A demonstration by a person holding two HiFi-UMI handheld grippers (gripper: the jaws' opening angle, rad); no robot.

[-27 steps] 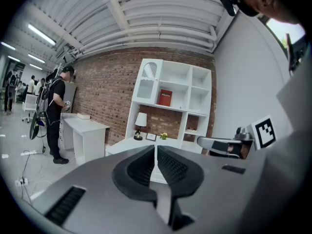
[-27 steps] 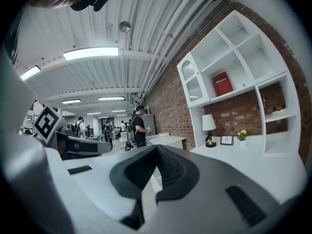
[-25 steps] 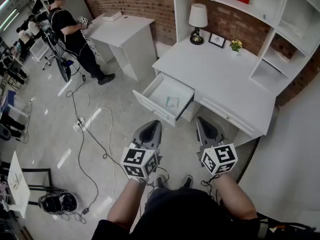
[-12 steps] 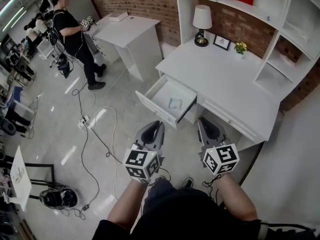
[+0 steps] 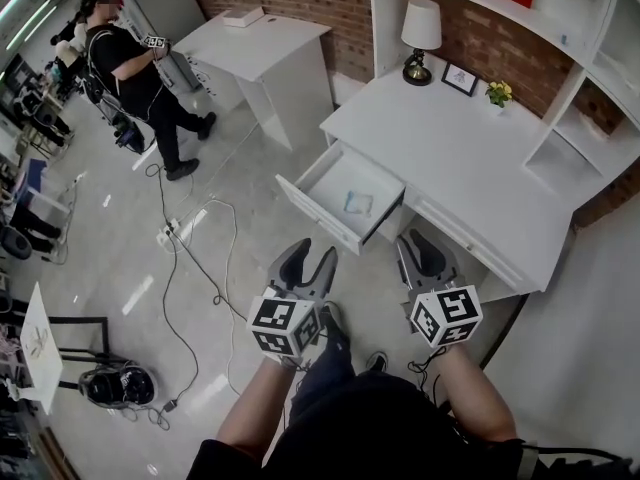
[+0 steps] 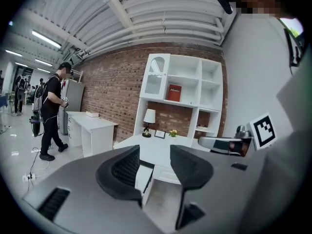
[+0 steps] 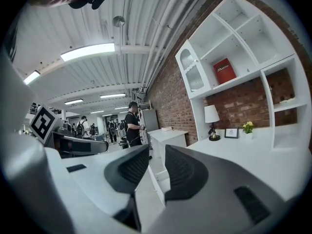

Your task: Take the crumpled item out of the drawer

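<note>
A small pale crumpled item lies on the bottom of the open white drawer, which is pulled out of the desk. Both grippers hang over the floor short of the drawer front. My left gripper has just been opening and stands open with nothing between its jaws. In the left gripper view the drawer shows through the gap. My right gripper has also just been opening and holds nothing. In the right gripper view the drawer lies ahead.
On the desk stand a lamp, a picture frame and a small plant, with white shelves behind. A second white desk stands at the left. A person stands farther back. Cables cross the floor.
Both grippers' jaws have gone from shut to open. Both hands have moved a little forward and down toward the drawer. The person at the back has shifted left.
</note>
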